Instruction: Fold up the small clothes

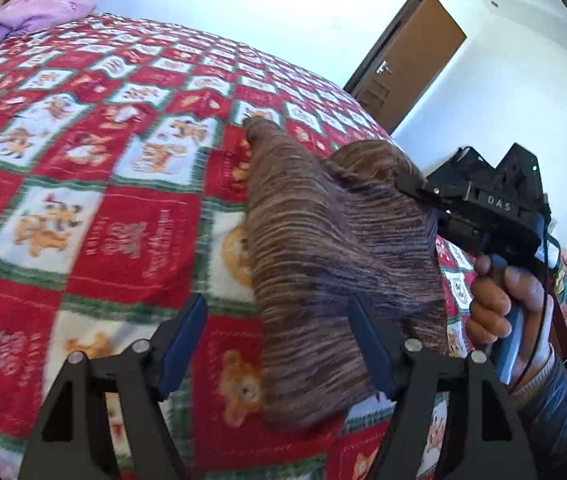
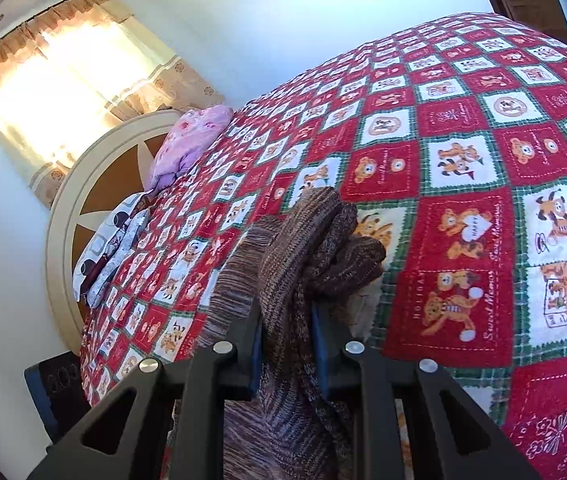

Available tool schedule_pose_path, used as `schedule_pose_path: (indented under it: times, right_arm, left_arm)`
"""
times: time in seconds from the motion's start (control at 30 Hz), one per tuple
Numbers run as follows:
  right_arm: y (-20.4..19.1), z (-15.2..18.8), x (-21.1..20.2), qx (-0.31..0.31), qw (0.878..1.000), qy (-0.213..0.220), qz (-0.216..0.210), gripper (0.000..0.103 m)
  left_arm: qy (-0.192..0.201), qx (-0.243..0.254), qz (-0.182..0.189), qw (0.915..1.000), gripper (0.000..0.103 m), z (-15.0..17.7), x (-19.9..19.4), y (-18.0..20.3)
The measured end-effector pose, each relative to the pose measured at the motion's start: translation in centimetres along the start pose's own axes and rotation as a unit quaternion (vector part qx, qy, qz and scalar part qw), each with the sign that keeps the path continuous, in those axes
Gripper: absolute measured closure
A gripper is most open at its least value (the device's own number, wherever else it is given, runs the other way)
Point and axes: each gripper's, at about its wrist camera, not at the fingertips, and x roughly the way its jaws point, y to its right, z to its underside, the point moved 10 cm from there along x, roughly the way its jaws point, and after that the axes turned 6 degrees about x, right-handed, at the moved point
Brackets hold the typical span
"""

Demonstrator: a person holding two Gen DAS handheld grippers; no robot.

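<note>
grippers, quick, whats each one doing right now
Left tongs: open, holding nothing; the brown knit lies partly between the fingers, unpinched.
Right tongs: shut on the brown knit, lifted off the bedspread.

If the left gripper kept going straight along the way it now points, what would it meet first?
Most likely the red patchwork bedspread: the open left gripper points down at it. The brown striped knit garment overlaps its right finger and might brush it first; depth is unclear.

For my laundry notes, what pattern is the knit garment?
Brown and purple streaky stripes on the knit garment, clearest in left wrist view.
</note>
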Motion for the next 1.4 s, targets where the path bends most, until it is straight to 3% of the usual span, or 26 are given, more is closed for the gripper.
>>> schedule_pose_path:
  times: [0.1, 0.13, 0.17, 0.27, 0.53, 0.9, 1.17, 1.4]
  right_arm:
    - [0.1, 0.2, 0.2, 0.004, 1.0, -0.001, -0.009, 0.082]
    - [0.0, 0.3, 0.3, 0.003, 1.0, -0.002, -0.011, 0.082]
    - [-0.1, 0.4, 0.4, 0.002, 1.0, -0.004, -0.013, 0.082]
    - [-0.4, 0.5, 0.5, -0.001, 1.0, -0.006, -0.014, 0.082]
    - [-3.0, 0.6, 1.1, 0.0, 0.999, -0.013, -0.046, 0.083]
    - [-13.0, 5.7, 7.3, -0.046, 0.99, -0.077, -0.106, 0.091]
    - [-16.5, 10.5, 11.9, -0.058, 0.983, -0.129, -0.117, 0.091]
    - [-17.2, 10.7, 12.7, -0.058, 0.983, -0.135, -0.11, 0.091]
  left_arm:
    - [-0.021, 0.011, 0.0, 0.9997, 0.032, 0.1, 2.1, 0.9]
    - [-0.028, 0.013, 0.01, 0.9995, 0.05, 0.2, 2.8, 1.3]
    - [-0.034, 0.017, 0.016, 0.9991, 0.077, 0.2, 3.1, 1.6]
    - [-0.01, 0.047, 0.004, 0.9988, 0.09, -0.4, 1.8, 2.3]
    - [0.034, 0.045, -0.032, 0.9979, 0.091, -1.0, -5.5, -0.4]
    - [0.054, 0.032, -0.112, 0.9917, 0.091, 1.9, -13.5, -6.4]
    - [0.044, 0.033, -0.159, 0.9857, 0.092, 5.2, -16.7, -10.3]
    - [0.037, 0.028, -0.163, 0.9854, 0.092, 7.1, -16.7, -11.6]
